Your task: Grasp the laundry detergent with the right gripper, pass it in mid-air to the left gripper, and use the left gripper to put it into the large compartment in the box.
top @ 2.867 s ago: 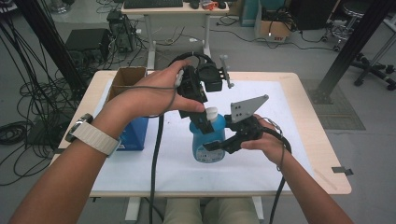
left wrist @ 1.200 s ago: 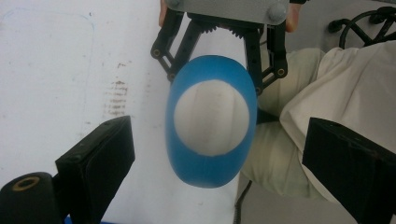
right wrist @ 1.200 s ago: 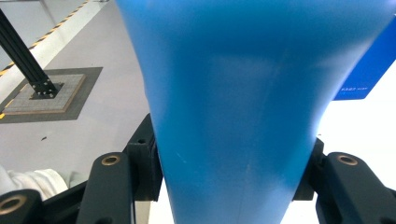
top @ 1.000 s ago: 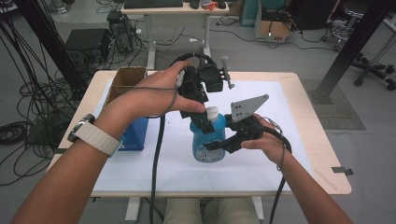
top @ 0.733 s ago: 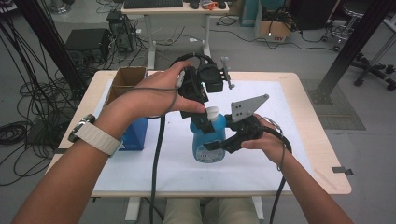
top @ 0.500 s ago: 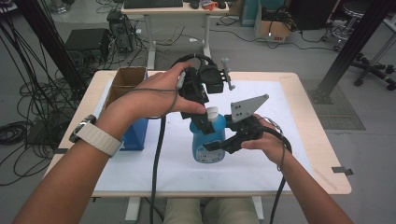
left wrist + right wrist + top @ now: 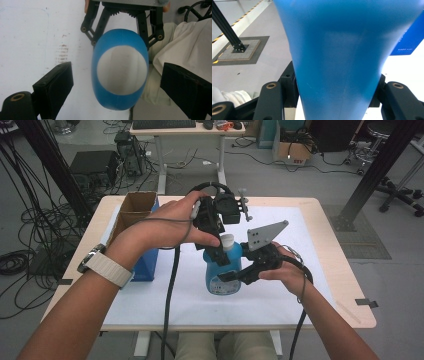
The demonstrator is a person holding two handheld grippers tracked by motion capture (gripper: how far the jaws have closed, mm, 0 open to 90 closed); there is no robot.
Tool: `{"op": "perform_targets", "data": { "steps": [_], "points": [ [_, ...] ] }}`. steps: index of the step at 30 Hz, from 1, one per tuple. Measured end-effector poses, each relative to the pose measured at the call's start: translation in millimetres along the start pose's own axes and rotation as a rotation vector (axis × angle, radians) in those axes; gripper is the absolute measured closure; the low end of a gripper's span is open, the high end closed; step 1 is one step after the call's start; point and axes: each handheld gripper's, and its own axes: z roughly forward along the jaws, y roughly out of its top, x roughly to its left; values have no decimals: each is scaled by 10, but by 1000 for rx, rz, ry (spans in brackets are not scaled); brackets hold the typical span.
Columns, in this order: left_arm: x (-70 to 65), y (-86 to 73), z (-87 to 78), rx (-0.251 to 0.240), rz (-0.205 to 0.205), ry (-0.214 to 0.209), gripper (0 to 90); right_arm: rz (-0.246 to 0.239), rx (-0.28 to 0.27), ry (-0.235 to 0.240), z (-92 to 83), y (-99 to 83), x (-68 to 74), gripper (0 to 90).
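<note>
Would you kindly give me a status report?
Right gripper clamped on blue bottle. Left gripper open over white cap, closing. Nothing in the way.

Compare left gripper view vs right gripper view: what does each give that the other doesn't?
Left gripper view: a top-down look at the white cap, with the left tool open astride it and its pads clear; its jaws have just been closing. Also the stained white table cover.
Right gripper view: the blue bottle side-on and close up, a blue box behind it, and a black frame post on the grey floor.
Both: the blue bottle, and the right tool shut on its body.
</note>
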Motion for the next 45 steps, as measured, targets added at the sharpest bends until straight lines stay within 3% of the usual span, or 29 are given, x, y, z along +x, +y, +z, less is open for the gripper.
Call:
{"op": "perform_targets", "data": {
  "steps": [7,9,13,20,24,33,37,45],
  "points": [
    [12,23,45,15,10,-7,115,-3,0,5,-3,15,16,431],
    [14,20,86,-9,8,-12,119,-3,-1,5,-7,13,19,431],
    [33,40,99,16,17,-15,128,4,3,1,-13,12,37,431],
    [48,46,195,2,19,-41,152,-27,2,-3,-12,16,27,431],
    [53,59,210,28,27,-49,166,-28,4,-7,-17,19,38,431],
    [58,54,250,32,48,-87,246,-32,13,-7,-8,16,48,431],
    [45,54,247,24,65,-120,372,-41,16,-6,-4,4,38,431],
    [30,79,281,54,82,-117,375,-45,26,-6,14,-6,48,432]
  ]
}}
